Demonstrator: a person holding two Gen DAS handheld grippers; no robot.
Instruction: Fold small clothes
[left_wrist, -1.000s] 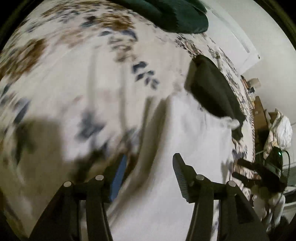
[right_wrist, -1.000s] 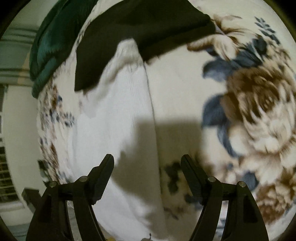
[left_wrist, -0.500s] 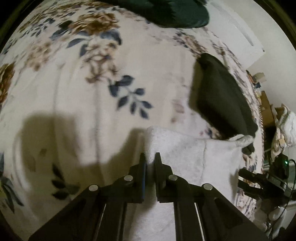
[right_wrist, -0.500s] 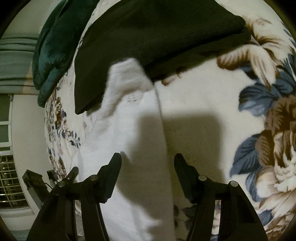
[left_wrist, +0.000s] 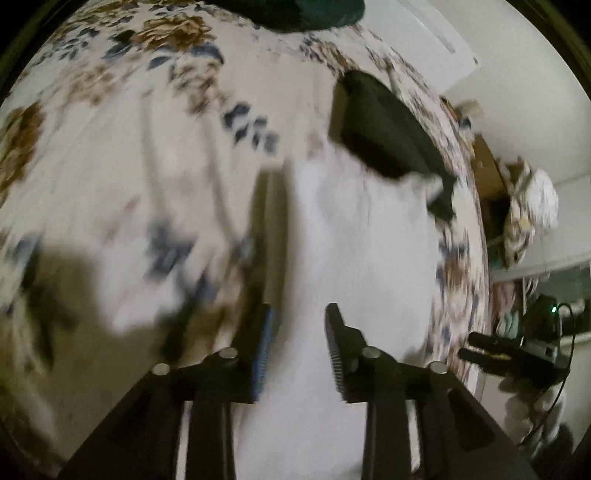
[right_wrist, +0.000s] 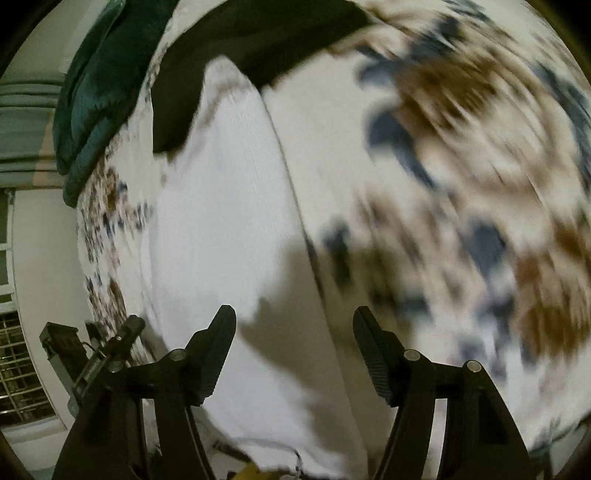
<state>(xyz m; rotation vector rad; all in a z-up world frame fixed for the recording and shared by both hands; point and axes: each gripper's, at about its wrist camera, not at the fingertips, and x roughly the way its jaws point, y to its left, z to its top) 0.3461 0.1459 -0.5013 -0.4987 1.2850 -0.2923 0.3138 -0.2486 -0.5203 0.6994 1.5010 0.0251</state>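
Observation:
A white knitted garment (left_wrist: 354, 236) lies flat on the floral bedspread (left_wrist: 110, 155), its far end tucked under a folded black garment (left_wrist: 384, 129). My left gripper (left_wrist: 299, 332) is open and empty just above the white garment's left part. In the right wrist view the white garment (right_wrist: 221, 206) runs from the black garment (right_wrist: 258, 40) toward me. My right gripper (right_wrist: 295, 332) is open and empty above the garment's right edge. The other gripper shows at the lower left of that view (right_wrist: 107, 354). Both views are motion-blurred.
A dark green cushion or blanket (left_wrist: 306, 14) lies at the far end of the bed, also in the right wrist view (right_wrist: 99, 85). The bed's edge (left_wrist: 476, 236) runs along the right, with furniture, a bundle of cloth (left_wrist: 532, 206) and white walls beyond.
Half a second ago my left gripper was shut on the white garment's edge; it has now opened and let go. Both grippers have pulled back; the garment lies flatter.

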